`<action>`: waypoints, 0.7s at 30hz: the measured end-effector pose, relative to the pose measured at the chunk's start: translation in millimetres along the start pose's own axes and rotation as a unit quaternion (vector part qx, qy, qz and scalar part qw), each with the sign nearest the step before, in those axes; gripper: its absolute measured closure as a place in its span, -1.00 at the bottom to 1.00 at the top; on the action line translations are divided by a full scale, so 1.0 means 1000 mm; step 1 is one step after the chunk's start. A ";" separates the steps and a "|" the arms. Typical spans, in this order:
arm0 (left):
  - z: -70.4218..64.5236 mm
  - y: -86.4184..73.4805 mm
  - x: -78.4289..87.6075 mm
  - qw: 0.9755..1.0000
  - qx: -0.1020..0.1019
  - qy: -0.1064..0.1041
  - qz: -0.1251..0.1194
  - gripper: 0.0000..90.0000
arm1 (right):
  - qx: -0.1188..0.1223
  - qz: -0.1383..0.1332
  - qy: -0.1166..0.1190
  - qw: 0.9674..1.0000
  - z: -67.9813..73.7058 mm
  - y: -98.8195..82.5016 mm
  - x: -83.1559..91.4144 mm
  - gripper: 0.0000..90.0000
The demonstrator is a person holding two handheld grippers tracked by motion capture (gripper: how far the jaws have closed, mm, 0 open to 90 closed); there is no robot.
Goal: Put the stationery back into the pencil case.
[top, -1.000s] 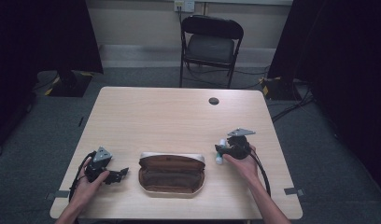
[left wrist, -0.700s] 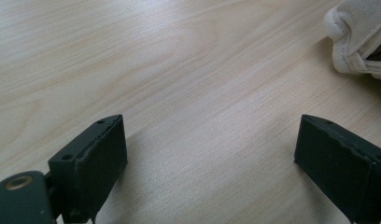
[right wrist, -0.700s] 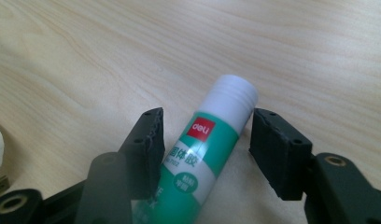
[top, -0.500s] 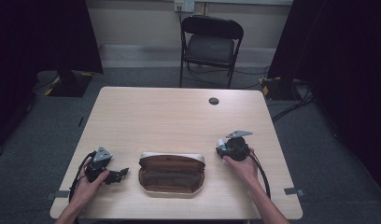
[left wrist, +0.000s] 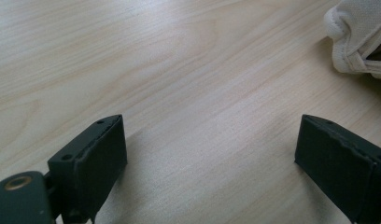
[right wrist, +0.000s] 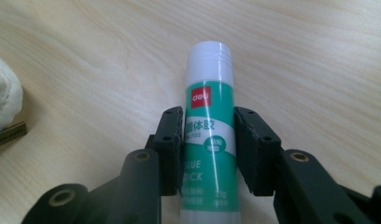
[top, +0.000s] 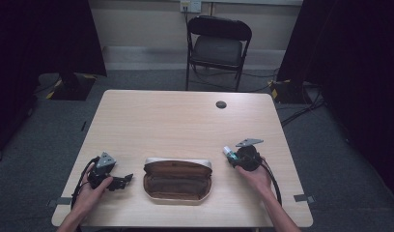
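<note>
At the lower right of the high view, the right gripper (top: 232, 155) is resting on the wooden table (top: 175, 121), its jaws having just been closing and now pinching a green-and-white glue stick (right wrist: 209, 135) at mid-body, white cap pointing away from the camera. At the lower left, the left gripper (top: 123, 180) is lying with jaws spread over bare tabletop. Between the two, an open brown glasses case (top: 177, 180) is sitting at lower centre.

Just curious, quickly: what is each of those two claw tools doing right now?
Left gripper: jaws open, nothing between them, over bare table.
Right gripper: jaws have just closed on a green and white glue stick, holding it.
</note>
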State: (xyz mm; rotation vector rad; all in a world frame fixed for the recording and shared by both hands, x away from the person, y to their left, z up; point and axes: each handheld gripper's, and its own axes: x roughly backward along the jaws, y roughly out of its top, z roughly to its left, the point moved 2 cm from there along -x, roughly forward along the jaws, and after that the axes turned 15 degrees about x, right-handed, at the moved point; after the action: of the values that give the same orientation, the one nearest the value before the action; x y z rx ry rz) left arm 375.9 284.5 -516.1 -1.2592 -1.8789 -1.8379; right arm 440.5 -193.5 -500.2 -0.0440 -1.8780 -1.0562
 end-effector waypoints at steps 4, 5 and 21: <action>0.000 0.000 0.000 1.000 0.000 0.000 -0.001 -0.81 | -0.007 0.002 0.001 1.000 -0.001 -0.003 0.002 0.44; 0.000 0.000 0.000 1.000 0.000 0.000 0.000 -0.81 | -0.005 0.002 -0.001 1.000 -0.001 -0.002 0.002 0.43; -0.001 0.001 -0.002 1.000 -0.004 0.000 0.006 -0.91 | -0.007 -0.004 0.010 1.000 -0.004 -0.002 0.001 0.47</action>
State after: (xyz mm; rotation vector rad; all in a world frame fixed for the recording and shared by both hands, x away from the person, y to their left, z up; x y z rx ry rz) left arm 377.3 282.5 -516.6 -1.2708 -1.8617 -1.8416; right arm 442.1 -198.2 -499.8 -0.0338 -1.8530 -1.0723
